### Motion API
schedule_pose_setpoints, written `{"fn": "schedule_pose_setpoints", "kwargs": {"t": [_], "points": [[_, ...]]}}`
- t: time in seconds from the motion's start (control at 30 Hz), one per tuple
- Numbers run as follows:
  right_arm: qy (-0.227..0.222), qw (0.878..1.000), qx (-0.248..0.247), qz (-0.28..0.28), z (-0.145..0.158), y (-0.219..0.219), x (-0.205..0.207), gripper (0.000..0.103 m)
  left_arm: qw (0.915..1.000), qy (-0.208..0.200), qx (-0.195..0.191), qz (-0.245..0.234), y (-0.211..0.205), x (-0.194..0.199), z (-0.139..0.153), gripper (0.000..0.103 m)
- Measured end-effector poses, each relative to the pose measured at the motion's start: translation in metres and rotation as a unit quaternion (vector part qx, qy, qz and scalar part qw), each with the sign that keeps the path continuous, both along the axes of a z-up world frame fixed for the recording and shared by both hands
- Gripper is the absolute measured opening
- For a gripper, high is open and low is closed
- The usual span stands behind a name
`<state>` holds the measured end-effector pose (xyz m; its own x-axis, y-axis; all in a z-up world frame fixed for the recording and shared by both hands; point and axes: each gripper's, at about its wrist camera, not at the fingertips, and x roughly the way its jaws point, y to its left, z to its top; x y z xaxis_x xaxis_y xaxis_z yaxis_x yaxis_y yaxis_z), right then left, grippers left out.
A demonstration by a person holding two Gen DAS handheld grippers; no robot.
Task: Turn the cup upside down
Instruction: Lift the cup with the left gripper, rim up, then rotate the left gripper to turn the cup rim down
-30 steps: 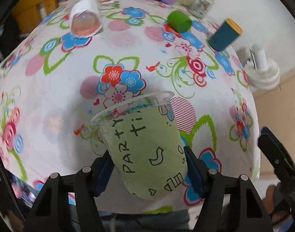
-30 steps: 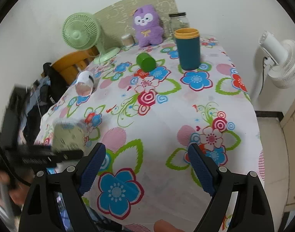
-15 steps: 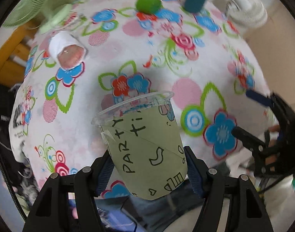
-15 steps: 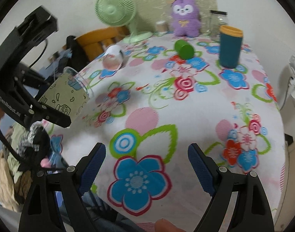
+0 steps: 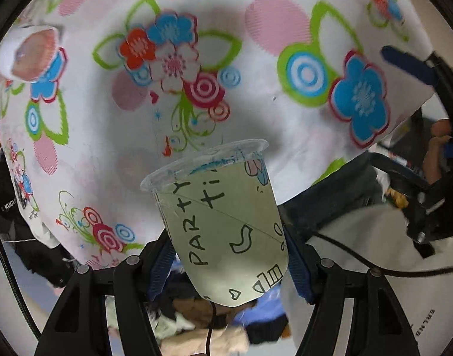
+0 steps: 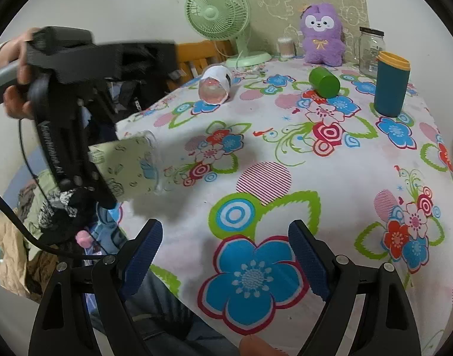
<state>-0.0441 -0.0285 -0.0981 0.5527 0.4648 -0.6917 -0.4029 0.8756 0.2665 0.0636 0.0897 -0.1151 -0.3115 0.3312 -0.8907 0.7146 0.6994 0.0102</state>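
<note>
While our left gripper (image 5: 229,255) clamps the clear plastic cup with its pale green "PARTY" sleeve (image 5: 223,225) tipped mouth-down above the flowered tablecloth (image 6: 285,154), we judge the flip midway; next, finish turning and lower it. Our right gripper (image 6: 226,255) hangs wide, holding nothing.

Floral tablecloth (image 6: 330,184) carries fan (image 6: 223,17), plush (image 6: 321,32), tumbler (image 6: 391,84).
</note>
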Motion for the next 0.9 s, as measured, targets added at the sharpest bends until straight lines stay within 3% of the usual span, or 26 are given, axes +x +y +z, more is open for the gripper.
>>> {"fn": "schedule_pose_setpoints", "kwargs": {"t": [0.13, 0.27, 0.7, 0.9], "points": [[-0.005, 1.0, 0.004, 0.004, -0.001, 0.001, -0.002, 0.089, 0.9989, 0.013, 0.042, -0.017, -0.005, 0.008, -0.014, 0.071], [-0.005, 1.0, 0.005, 0.008, -0.004, 0.002, 0.001, 0.089, 0.998, 0.016, 0.057, -0.023, -0.012, 0.018, -0.018, 0.071], [-0.007, 1.0, 0.011, 0.005, -0.008, -0.001, 0.012, 0.089, 0.9975, 0.004, 0.056, -0.044, -0.031, 0.028, -0.024, 0.072], [-0.005, 1.0, 0.009, -0.001, -0.007, -0.005, 0.015, 0.089, 0.9975, -0.047, 0.014, -0.051, -0.018, 0.019, -0.01, 0.089]]}}
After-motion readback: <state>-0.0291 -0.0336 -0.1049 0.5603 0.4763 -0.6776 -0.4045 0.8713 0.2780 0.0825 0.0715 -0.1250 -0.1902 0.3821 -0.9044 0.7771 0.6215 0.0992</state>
